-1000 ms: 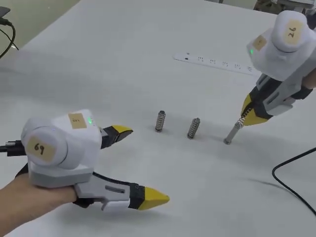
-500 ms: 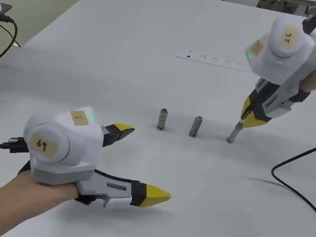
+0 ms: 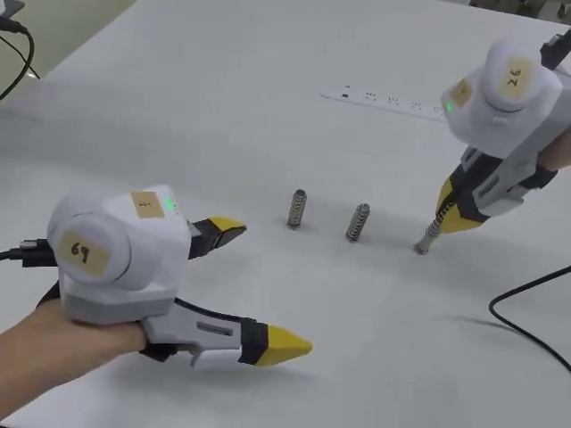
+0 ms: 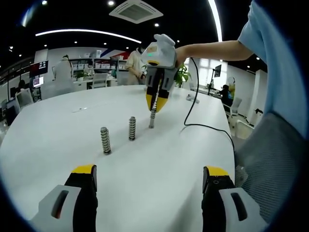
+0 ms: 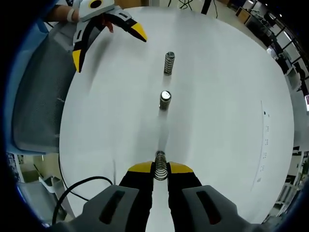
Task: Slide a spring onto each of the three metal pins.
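Three metal pins stand in a row on the white table [image 3: 178, 107] in the head view: the left pin [image 3: 297, 209] and the middle pin [image 3: 358, 222] each carry a spring down their length, and the third pin [image 3: 426, 242] has its lower shaft bare. The right gripper [image 3: 455, 212] comes down over that pin from the upper right, its yellow tips pressed onto the third spring [image 3: 440, 217], which sits over the pin's top. The left gripper [image 3: 259, 287] hangs low at the near left, well apart from the pins, its jaws spread wide around nothing. A power strip [image 3: 384, 101] lies farther back, and a black cable [image 3: 526, 312] curls at the right edge. In the left gripper view the left gripper [image 4: 149, 171] shows its two tips far apart above bare table, with the three pins beyond in a line and the right gripper [image 4: 157, 100] pinching the third spring [image 4: 153, 110] at the far one. In the right gripper view the right gripper [image 5: 161, 169] has its jaws closed on the third spring [image 5: 161, 166], seen end-on, with the middle pin [image 5: 165, 99] and the left pin [image 5: 169, 63] lined up beyond and the left gripper [image 5: 108, 47] splayed at the upper left.
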`<action>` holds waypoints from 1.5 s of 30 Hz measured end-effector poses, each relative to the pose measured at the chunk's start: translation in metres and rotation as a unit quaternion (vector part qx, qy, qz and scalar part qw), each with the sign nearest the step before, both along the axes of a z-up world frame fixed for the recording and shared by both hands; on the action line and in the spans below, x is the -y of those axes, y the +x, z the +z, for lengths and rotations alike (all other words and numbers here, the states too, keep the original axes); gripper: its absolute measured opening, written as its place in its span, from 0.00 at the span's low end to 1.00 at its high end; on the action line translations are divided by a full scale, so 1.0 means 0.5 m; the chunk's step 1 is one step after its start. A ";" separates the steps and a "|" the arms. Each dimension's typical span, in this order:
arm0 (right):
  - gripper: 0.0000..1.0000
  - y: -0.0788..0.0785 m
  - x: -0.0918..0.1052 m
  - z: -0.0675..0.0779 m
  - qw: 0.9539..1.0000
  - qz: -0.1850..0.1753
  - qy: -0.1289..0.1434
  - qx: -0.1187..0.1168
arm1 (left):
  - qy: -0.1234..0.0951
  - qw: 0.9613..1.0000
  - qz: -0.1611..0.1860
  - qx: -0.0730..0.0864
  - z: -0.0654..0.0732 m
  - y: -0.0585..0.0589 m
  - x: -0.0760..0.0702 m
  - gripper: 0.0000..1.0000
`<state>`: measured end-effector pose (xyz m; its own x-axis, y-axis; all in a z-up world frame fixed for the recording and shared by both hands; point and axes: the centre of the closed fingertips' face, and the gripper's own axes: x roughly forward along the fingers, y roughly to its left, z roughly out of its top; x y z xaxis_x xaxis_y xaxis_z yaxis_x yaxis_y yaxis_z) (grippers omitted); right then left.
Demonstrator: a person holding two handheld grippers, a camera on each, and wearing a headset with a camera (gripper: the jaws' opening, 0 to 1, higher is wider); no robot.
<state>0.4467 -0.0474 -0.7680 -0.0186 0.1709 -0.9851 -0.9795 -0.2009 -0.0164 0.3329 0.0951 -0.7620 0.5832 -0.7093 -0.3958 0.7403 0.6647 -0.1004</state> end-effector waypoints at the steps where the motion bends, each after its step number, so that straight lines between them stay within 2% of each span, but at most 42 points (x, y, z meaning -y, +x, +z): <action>1: 0.08 -0.001 0.000 -0.001 1.000 0.001 -0.001 -0.001 | 0.000 1.000 0.000 -0.001 0.000 0.000 0.000 0.88; 45: 0.08 -0.018 -0.002 -0.050 1.000 0.003 -0.024 0.000 | -0.001 1.000 -0.001 -0.003 -0.002 0.001 -0.003 0.86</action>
